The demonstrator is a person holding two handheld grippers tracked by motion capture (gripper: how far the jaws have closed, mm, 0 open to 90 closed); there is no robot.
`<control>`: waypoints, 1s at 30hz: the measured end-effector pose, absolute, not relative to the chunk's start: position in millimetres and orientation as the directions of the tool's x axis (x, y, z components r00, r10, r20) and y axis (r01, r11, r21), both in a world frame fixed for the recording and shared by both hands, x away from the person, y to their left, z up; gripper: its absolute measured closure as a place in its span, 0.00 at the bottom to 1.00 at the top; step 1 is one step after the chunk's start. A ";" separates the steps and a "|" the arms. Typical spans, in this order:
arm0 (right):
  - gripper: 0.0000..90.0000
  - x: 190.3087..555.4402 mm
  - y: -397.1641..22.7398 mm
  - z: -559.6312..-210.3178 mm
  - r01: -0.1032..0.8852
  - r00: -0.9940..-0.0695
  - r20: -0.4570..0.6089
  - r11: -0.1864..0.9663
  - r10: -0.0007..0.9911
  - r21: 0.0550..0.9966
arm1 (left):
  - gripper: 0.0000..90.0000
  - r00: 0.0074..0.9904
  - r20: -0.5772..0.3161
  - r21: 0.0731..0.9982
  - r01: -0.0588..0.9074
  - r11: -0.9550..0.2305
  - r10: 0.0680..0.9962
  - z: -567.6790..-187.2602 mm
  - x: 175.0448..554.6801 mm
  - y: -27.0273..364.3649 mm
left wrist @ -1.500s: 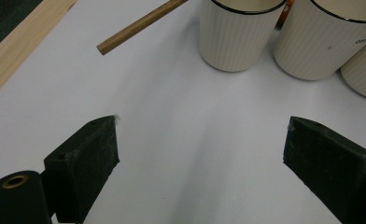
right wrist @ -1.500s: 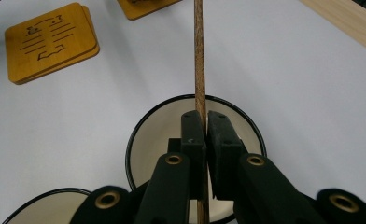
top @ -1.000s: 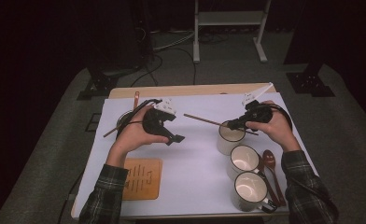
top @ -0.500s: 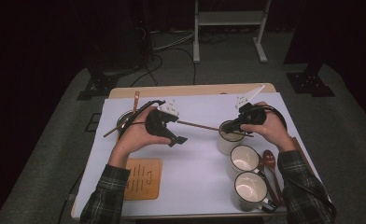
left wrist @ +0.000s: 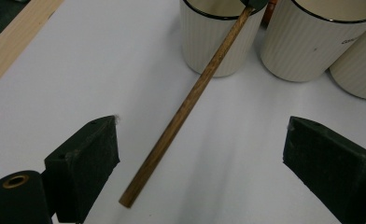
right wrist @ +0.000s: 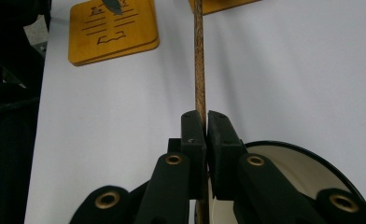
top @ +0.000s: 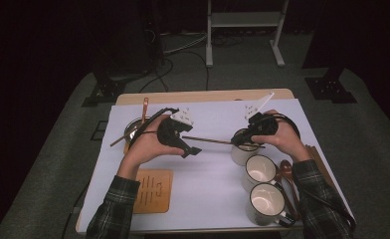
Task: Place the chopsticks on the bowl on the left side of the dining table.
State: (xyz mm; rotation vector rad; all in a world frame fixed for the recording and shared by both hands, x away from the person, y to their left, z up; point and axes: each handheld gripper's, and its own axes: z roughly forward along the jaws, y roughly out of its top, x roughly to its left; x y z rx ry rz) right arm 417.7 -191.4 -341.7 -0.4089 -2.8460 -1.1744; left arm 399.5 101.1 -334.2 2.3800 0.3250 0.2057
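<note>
White cloth covers the surface. My right claw has come down over the far mug, clamped on the wooden stick, whose free end now reaches my left claw, jaws wide around it without touching. I judge a handover is close.
</note>
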 end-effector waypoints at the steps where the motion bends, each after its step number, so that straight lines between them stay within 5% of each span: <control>1: 0.94 417.2 -190.3 -341.3 0.251 -0.966 0.133 0.681 0.221 0.688 | 0.10 0.957 0.055 0.680 0.174 -0.712 0.286 -334.3 399.4 100.8; 11: 0.94 414.5 -181.0 -339.3 0.229 -0.973 0.154 0.678 0.170 0.698 | 0.16 0.968 0.043 0.680 0.153 -0.717 0.247 -337.1 398.6 94.8; 30: 0.94 411.3 -165.3 -337.6 0.178 -0.983 0.157 0.682 0.094 0.709 | 0.56 0.987 -0.011 0.691 0.124 -0.712 0.161 -340.6 397.1 88.1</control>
